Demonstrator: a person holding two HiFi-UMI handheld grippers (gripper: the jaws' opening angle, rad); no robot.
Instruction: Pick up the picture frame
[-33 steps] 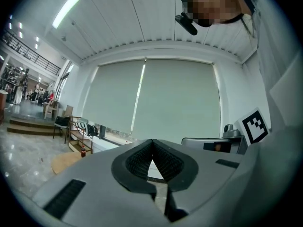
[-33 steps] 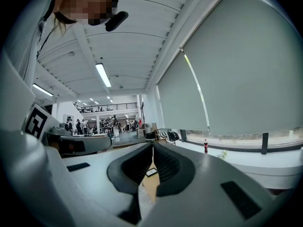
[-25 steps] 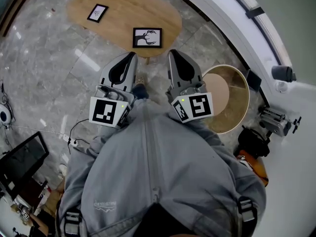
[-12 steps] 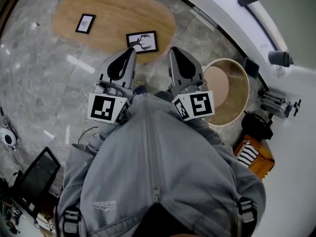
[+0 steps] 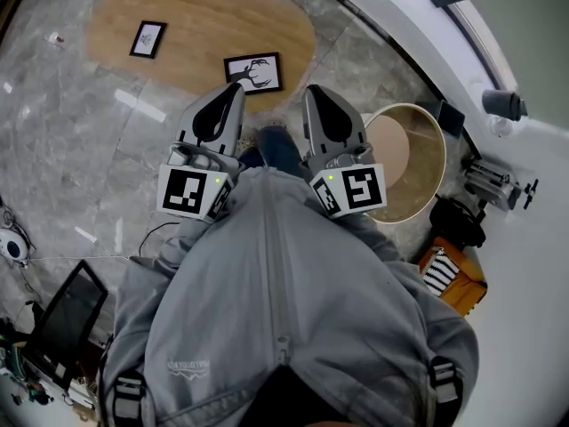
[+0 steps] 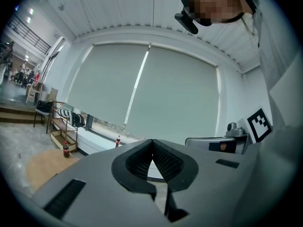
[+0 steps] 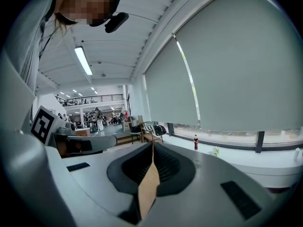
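A black picture frame (image 5: 252, 72) with an antler drawing lies flat on the near edge of the oval wooden table (image 5: 204, 20). A smaller black frame (image 5: 148, 38) lies further left on the same table. My left gripper (image 5: 234, 90) is shut and empty, its tip just short of the larger frame. My right gripper (image 5: 312, 92) is shut too, beside the table's near right edge. In the left gripper view the left gripper (image 6: 152, 141) points level at a window blind, and neither frame shows. The right gripper (image 7: 152, 146) shows only a sliver of wood between its shut jaws.
A round wooden side table (image 5: 425, 163) stands right of my right gripper. An orange bag (image 5: 455, 279) and dark gear lie by the white window ledge (image 5: 400, 25). A dark screen (image 5: 64, 318) and cables sit at lower left. A cola bottle (image 6: 66, 149) stands by a rack.
The person has stepped toward the table. Both shut grippers now reach closer to the larger frame, and a shoe shows between them. The screen at lower left has slid down the picture.
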